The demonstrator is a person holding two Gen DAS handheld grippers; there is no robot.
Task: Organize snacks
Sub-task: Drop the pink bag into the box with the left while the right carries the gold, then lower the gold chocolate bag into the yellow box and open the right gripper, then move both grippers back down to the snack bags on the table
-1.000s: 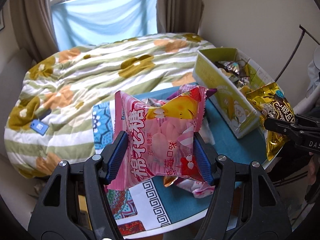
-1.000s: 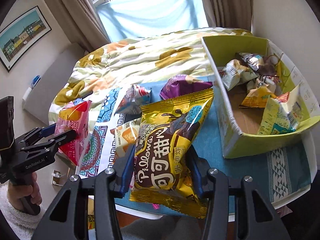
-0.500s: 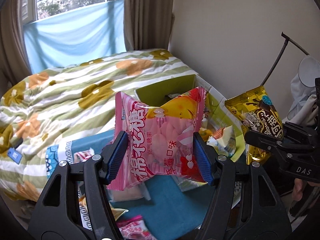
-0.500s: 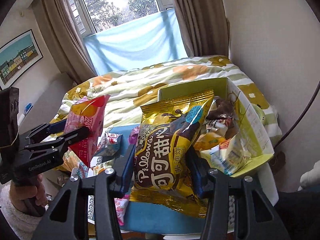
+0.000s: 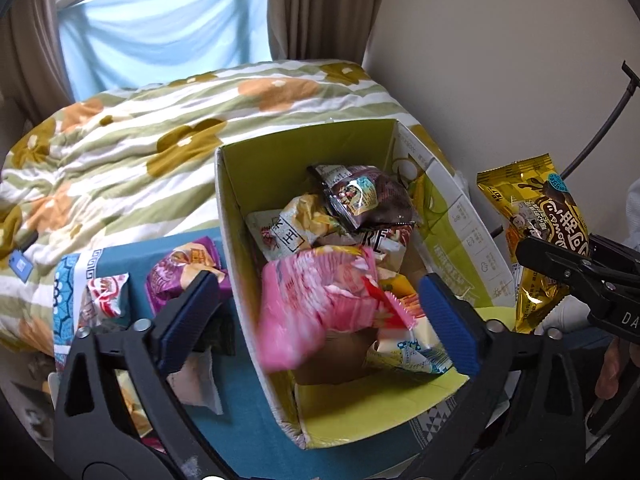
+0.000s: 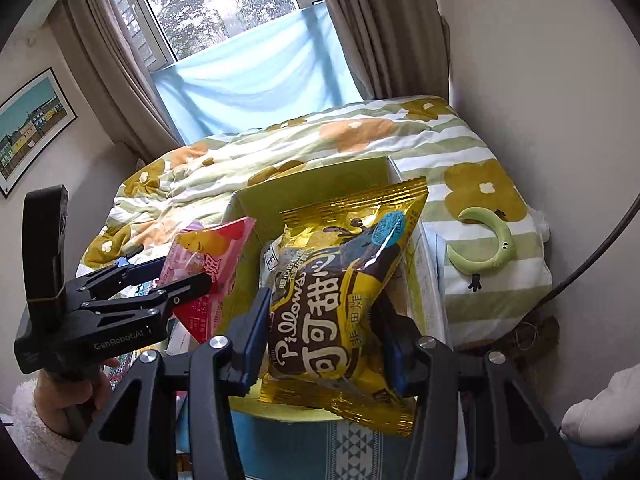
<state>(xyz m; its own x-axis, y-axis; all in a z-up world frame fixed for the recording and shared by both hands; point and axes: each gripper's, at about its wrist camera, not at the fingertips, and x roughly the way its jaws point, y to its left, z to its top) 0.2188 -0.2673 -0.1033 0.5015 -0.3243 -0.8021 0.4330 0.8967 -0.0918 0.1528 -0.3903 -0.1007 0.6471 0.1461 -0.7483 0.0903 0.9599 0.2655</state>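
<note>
My left gripper (image 5: pixel 320 312) is open above the yellow-green cardboard box (image 5: pixel 452 216). The pink marshmallow bag (image 5: pixel 320 304) is blurred between the spread blue pads, touching neither, over the snacks in the box. In the right wrist view the pink bag (image 6: pixel 212 264) still shows by the left gripper (image 6: pixel 200 280). My right gripper (image 6: pixel 324 336) is shut on the gold Pillows bag (image 6: pixel 340 292), held over the box (image 6: pixel 320 180). The gold bag (image 5: pixel 532 240) also shows at the right of the left wrist view.
Several snack bags lie in the box. A purple bag (image 5: pixel 184 276) and a red-white bag (image 5: pixel 108 292) lie on the blue patterned cloth (image 5: pixel 120 256) left of the box. A flowered quilt (image 5: pixel 160 140) covers the bed behind. A wall stands at the right.
Both grippers have moved over the box. The left gripper has opened and let go of the pink bag, which now drops blurred into the box. The right still holds the gold bag.
</note>
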